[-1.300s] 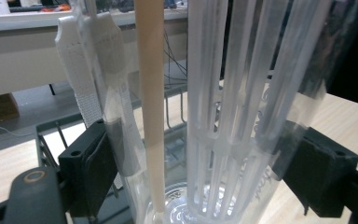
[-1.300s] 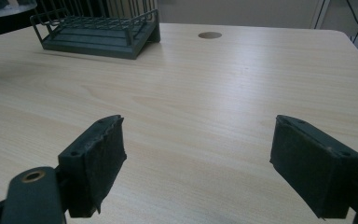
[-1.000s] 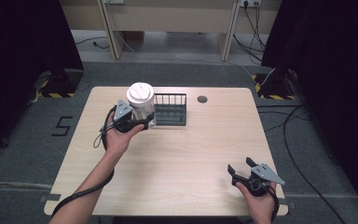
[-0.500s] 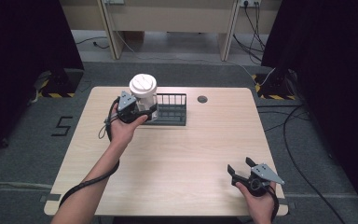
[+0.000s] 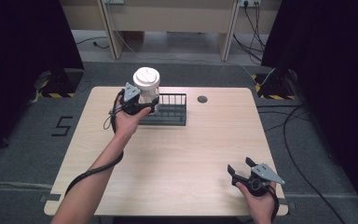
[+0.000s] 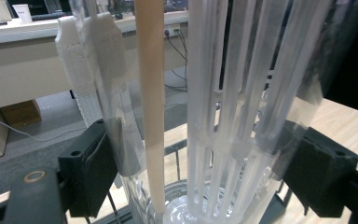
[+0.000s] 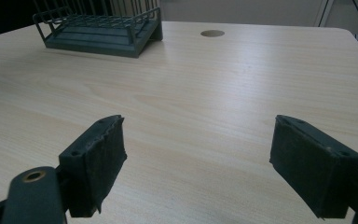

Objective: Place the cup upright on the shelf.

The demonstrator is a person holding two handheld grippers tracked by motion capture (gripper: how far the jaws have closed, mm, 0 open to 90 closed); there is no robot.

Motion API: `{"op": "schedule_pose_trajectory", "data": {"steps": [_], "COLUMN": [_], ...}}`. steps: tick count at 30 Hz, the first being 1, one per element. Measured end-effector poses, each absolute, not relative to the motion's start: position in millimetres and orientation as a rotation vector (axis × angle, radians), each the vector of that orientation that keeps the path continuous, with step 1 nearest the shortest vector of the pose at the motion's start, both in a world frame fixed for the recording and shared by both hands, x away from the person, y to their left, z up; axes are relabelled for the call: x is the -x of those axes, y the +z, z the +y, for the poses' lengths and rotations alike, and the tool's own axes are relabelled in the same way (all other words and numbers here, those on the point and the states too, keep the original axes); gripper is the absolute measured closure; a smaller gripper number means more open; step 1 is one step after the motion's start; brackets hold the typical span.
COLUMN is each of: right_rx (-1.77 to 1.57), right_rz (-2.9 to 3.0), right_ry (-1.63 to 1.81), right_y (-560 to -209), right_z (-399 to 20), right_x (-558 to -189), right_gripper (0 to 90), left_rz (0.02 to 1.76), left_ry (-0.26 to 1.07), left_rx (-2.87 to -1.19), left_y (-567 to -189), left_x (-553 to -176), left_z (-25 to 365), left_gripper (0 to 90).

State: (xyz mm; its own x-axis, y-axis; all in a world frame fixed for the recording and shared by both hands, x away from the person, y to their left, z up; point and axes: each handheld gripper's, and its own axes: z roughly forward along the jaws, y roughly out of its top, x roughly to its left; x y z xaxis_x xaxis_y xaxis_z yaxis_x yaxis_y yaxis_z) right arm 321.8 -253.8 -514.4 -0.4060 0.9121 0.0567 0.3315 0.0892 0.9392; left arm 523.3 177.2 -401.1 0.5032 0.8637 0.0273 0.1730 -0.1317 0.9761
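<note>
At the table's far left, the left gripper (image 5: 142, 103) is clamped on a clear ribbed container (image 6: 233, 116) with a white lid (image 5: 147, 76), held upright above the left end of the dark wire rack (image 5: 170, 109). Judged step: carrying it to the rack. Next move calls for a level descent between the wires. Right gripper (image 5: 242, 171) rests near the front right edge, jaws spread and empty.
</note>
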Motion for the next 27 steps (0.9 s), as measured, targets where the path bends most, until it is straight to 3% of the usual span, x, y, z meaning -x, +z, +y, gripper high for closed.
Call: {"op": "schedule_pose_trajectory", "data": {"steps": [27], "right_rx": [-1.226], "right_rz": [1.789], "right_ry": [1.325], "right_y": [-515], "right_z": [-255], "right_x": [-321], "right_gripper": [18.4], "left_rz": [0.994], "left_ry": [0.792], "left_rx": [-1.614], "left_y": [-412], "left_x": [-567], "left_z": [163], "left_gripper": [17.8]}}
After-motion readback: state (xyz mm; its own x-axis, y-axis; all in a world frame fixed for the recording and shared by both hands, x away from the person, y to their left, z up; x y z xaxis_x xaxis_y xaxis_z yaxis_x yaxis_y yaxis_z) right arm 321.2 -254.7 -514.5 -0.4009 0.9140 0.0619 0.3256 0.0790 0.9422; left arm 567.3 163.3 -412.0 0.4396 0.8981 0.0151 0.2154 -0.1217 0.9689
